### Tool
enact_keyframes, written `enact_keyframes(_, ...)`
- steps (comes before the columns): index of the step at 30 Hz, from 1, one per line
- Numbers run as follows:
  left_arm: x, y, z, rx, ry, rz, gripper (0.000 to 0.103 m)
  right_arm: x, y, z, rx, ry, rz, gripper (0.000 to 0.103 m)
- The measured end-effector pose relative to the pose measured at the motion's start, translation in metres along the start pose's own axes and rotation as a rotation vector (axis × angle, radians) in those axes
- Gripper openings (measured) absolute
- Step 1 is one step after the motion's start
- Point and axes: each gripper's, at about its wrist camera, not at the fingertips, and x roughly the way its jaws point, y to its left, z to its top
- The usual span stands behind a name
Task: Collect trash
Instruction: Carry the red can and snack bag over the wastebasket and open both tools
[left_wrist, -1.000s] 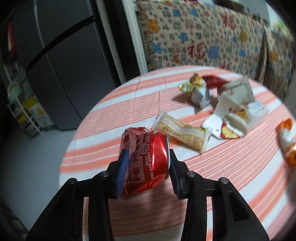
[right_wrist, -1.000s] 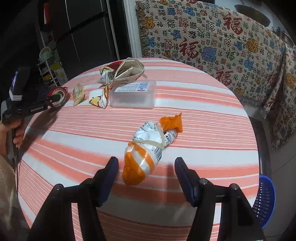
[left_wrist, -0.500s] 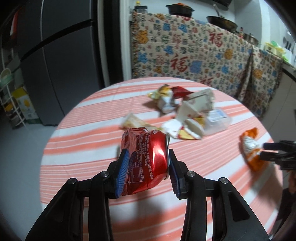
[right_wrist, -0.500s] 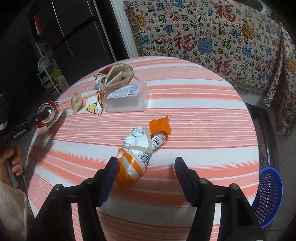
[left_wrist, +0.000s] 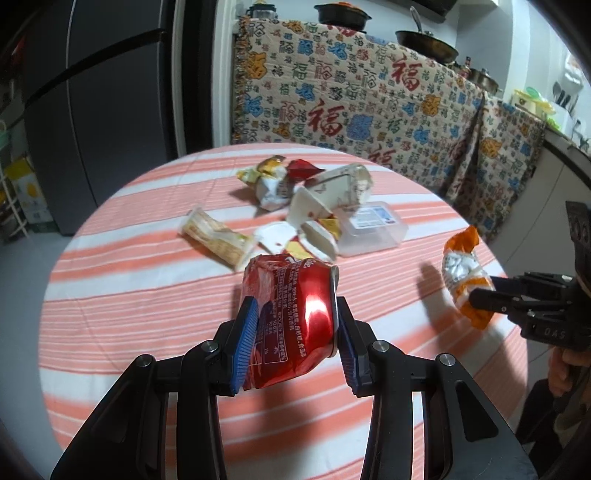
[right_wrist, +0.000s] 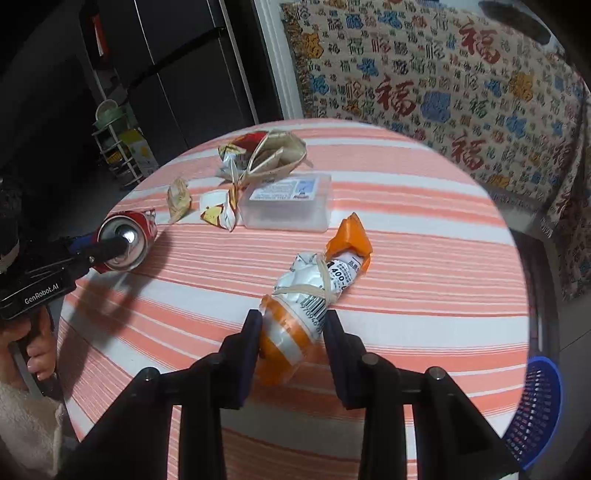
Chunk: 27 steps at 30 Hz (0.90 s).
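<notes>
A crushed red can (left_wrist: 288, 288) hangs above the striped round table (left_wrist: 129, 295), and my left gripper (left_wrist: 294, 314) is shut on it; the can (right_wrist: 125, 240) also shows at the table's left edge in the right wrist view. An orange-and-white snack bag (right_wrist: 314, 280), bound with a rubber band, lies near the table's front. My right gripper (right_wrist: 293, 325) is closing its jaws on the bag's orange end, and both pads touch it. In the left wrist view the same snack bag (left_wrist: 461, 266) sits in the right gripper (left_wrist: 480, 295) at the far right.
A clear plastic box (right_wrist: 288, 206), a folded paper carton (right_wrist: 277, 155), torn white wrappers (right_wrist: 218, 214) and a biscuit packet (left_wrist: 214, 236) lie mid-table. A blue basket (right_wrist: 535, 406) stands on the floor at the right. A dark fridge (left_wrist: 92, 110) and a patterned cloth (left_wrist: 351, 110) stand behind.
My right jaws have come in from wide open onto the snack bag. My left gripper has swung round with the can, bringing the right gripper into its view.
</notes>
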Motion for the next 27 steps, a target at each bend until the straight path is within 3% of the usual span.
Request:
enact_keyframes(8, 0.0, -0.038, 0.01, 0.027, -0.007, -0.069, 0.041, -0.036, -0.015, -0.004, 0.001, -0.044, -0.022, 0.034)
enact_keyframes(14, 0.001, -0.09, 0.025, 0.066, -0.015, -0.148, 0.041, -0.066, -0.046, -0.013, 0.03, -0.07, -0.062, 0.034)
enact_keyframes(27, 0.023, -0.265, 0.056, 0.199, 0.01, -0.4, 0.041, -0.15, -0.176, -0.052, 0.179, -0.115, -0.278, 0.034)
